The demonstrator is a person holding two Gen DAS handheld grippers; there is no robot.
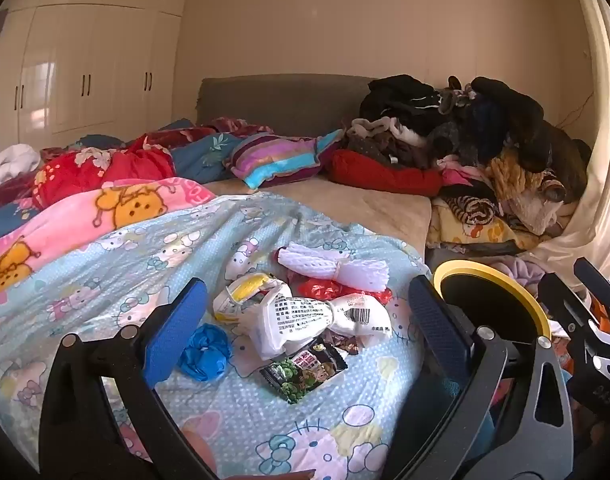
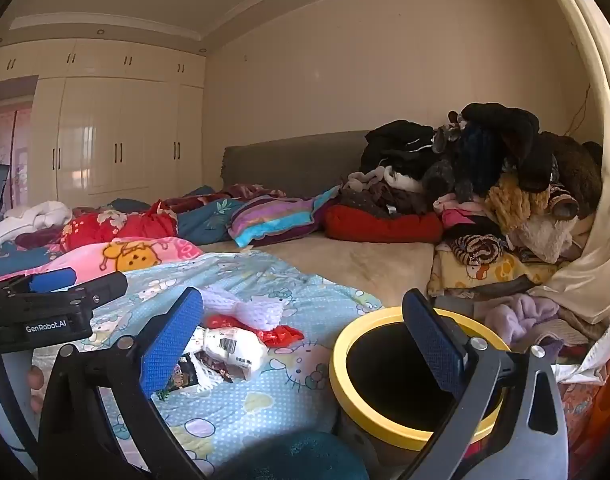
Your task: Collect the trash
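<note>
The left tool (image 1: pixel 305 320) is spread wide and pinches nothing. The right tool (image 2: pixel 305 344) is spread wide too, with nothing in it. The trash sits in a little heap on the blue bed cover (image 1: pixel 105 264), right in front of the left tool and between its two blue pads. The bin (image 2: pixel 389 364) with the yellow rim stands just past the right tool, to the right of the heap.

I think the step now is to pick the first piece. The blue crumpled ball (image 1: pixel 205 354) lies closest, near the left pad. It is best to go low, put one pad on each side, and squeeze only that piece, not the bed cover under it. Thin bags can slip, so grab the thick part.

I count in the heap: one white printed bag (image 1: pixel 301 316), one white foam net (image 1: pixel 337 266), one red wrapper (image 1: pixel 325 289), one dark snack packet (image 1: pixel 305 370), one yellow and white wrapper (image 1: pixel 247 292), one blue ball. One bin. Two tools.
</note>
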